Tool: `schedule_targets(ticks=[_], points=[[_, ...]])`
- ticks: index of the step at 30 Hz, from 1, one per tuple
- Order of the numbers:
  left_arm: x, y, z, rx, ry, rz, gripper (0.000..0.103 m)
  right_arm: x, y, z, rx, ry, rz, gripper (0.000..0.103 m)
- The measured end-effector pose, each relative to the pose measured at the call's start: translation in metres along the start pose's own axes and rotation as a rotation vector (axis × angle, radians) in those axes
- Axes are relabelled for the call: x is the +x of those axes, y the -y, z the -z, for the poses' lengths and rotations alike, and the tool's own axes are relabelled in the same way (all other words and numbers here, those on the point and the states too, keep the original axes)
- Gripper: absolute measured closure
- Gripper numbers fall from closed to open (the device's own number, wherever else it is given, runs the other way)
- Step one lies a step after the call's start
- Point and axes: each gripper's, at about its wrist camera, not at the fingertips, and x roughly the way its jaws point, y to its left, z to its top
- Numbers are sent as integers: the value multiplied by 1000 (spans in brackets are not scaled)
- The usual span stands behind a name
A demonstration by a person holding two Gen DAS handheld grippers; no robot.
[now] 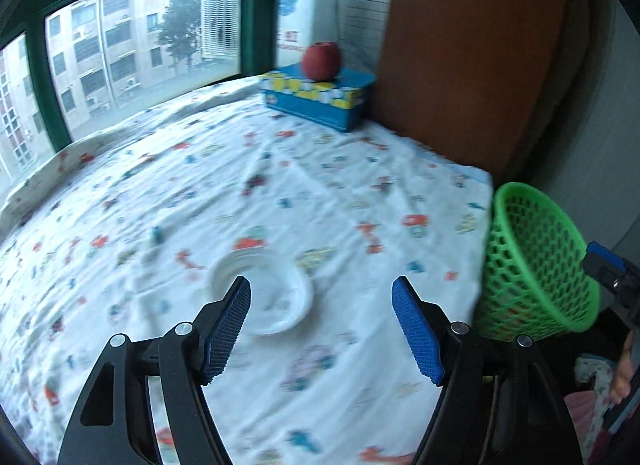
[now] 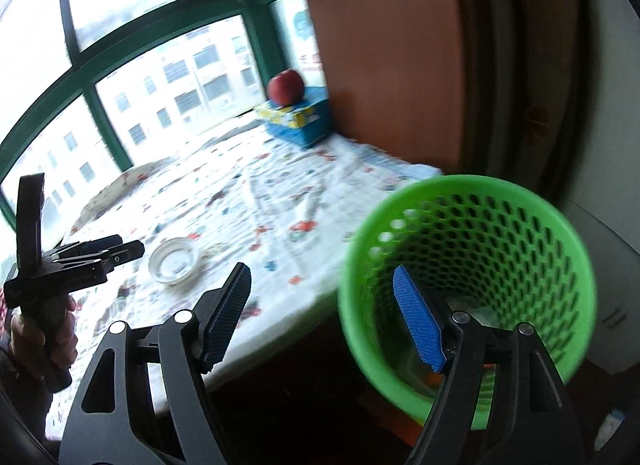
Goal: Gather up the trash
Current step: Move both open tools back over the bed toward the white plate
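Observation:
A white disposable bowl (image 1: 276, 297) lies on the patterned tablecloth (image 1: 200, 193), just ahead of my left gripper (image 1: 322, 297), which is open and empty above it. The bowl also shows in the right wrist view (image 2: 174, 261). A green mesh waste basket (image 1: 536, 265) hangs tilted off the table's right edge. In the right wrist view my right gripper (image 2: 322, 285) is open; its right finger reaches inside the basket (image 2: 480, 265), its left finger stays outside the rim. Pale trash lies at the basket's bottom. The left gripper (image 2: 108, 251) shows at the left.
A red apple (image 1: 322, 60) sits on a blue and yellow tissue box (image 1: 316, 95) at the table's far corner. A brown wooden panel (image 1: 472, 65) stands along the right side. Green-framed windows (image 1: 140, 33) run behind the table.

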Motion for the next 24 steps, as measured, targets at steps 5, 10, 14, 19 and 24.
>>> schedule_targets(ticks=[5,10,14,19,24], points=[[-3,-47,10,11,-19,-35,32,15,-31,-3,-46,-17,-53,28],[3,-76,21,121,-53,-45,26,29,-58,-7,-84,-34,-86,28],[16,-89,28,224,-88,-17,23,38,-71,-8,-93,-54,-101,28],[37,-102,31,334,-124,-12,17,49,-82,-9,-106,-80,-92,28],[59,-110,31,410,-166,48,17,59,-86,-8,-98,-107,-93,28]])
